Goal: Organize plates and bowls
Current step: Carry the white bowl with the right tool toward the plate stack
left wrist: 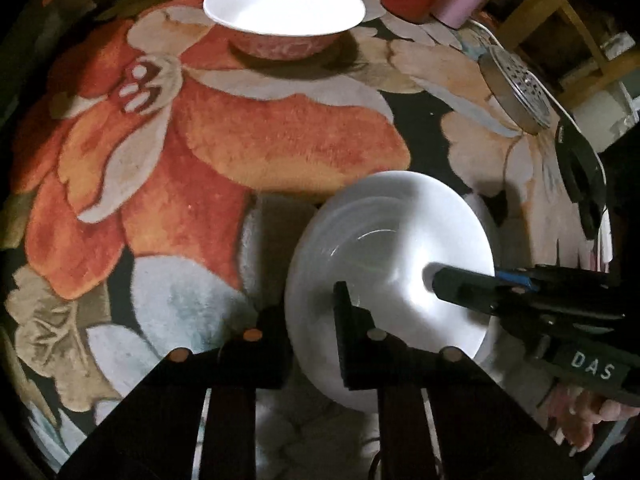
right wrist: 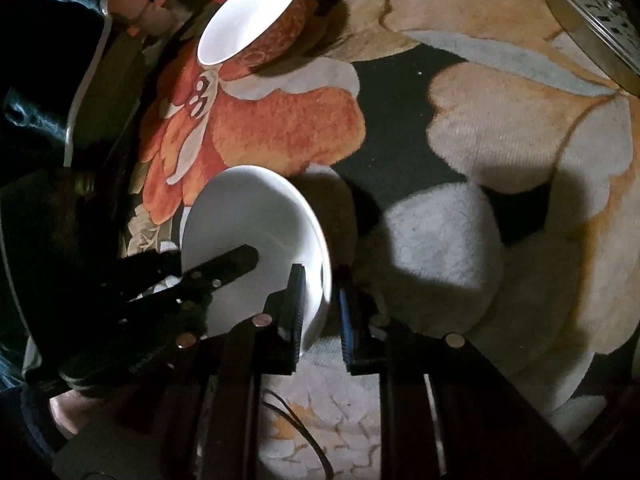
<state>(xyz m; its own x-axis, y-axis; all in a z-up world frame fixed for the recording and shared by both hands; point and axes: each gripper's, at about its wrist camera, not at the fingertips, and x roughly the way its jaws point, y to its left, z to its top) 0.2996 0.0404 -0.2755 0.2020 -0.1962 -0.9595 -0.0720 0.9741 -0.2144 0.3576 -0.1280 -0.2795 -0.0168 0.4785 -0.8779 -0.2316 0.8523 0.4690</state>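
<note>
Left wrist view showed the left gripper [left wrist: 308, 312] straddling the near rim of a white plate [left wrist: 384, 240] at about 5 o'clock, its jaws set narrowly either side of the rim. From 3 o'clock the right gripper [left wrist: 460, 280] closed on the opposite rim. A red-patterned bowl [left wrist: 284, 12] stood at 12 o'clock on the floral rug [left wrist: 240, 140], well apart, with a metal tin [left wrist: 516, 92] at 2 o'clock.
</note>
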